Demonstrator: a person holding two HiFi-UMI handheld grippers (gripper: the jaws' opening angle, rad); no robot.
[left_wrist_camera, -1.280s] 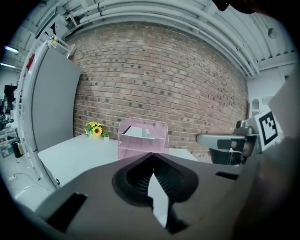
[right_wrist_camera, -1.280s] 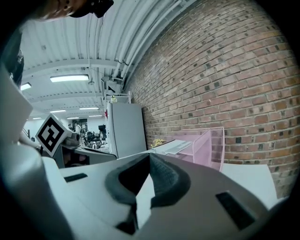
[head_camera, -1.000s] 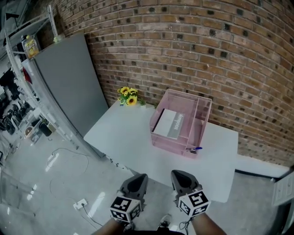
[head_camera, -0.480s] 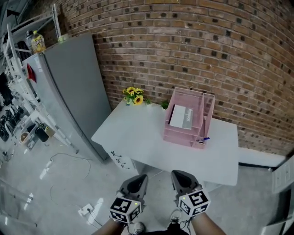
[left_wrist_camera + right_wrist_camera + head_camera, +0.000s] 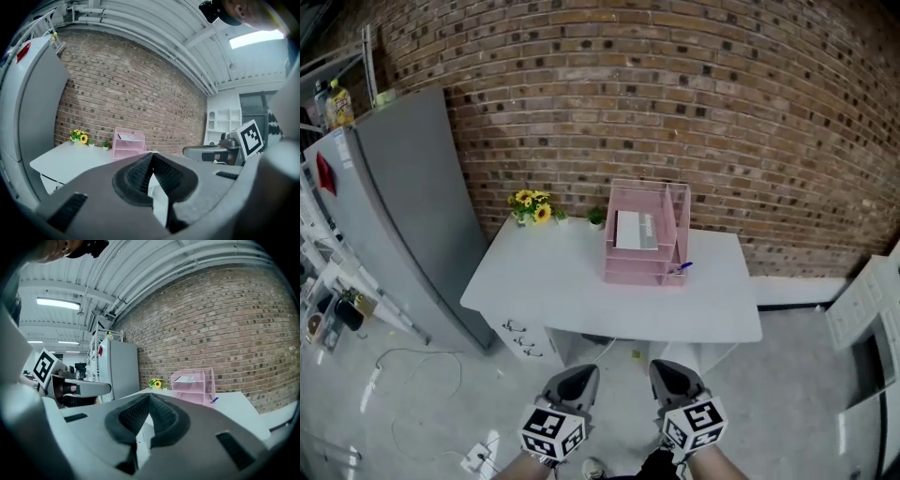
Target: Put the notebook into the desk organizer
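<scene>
The pink desk organizer [image 5: 642, 251] stands at the back of the white table [image 5: 581, 295], near the brick wall. A white and grey notebook [image 5: 635, 230] lies inside it, on the top shelf. The same organizer [image 5: 127, 144] [image 5: 192, 385] and notebook [image 5: 125, 137] [image 5: 188, 378] show small and far off in both gripper views. My left gripper [image 5: 578, 377] [image 5: 151, 158] and right gripper [image 5: 667, 370] [image 5: 149, 397] are side by side at the bottom of the head view, well short of the table. Both are shut with nothing between the pads.
A grey refrigerator [image 5: 398, 202] stands left of the table. Yellow flowers [image 5: 530, 203] and a small green plant [image 5: 596, 217] sit at the table's back edge. A blue pen [image 5: 681, 268] lies by the organizer. White cabinet [image 5: 862, 305] at right; cables [image 5: 412, 361] on the floor.
The table and organizer now look smaller and farther away as I have backed off from them. Both grippers stay shut and low in the head view.
</scene>
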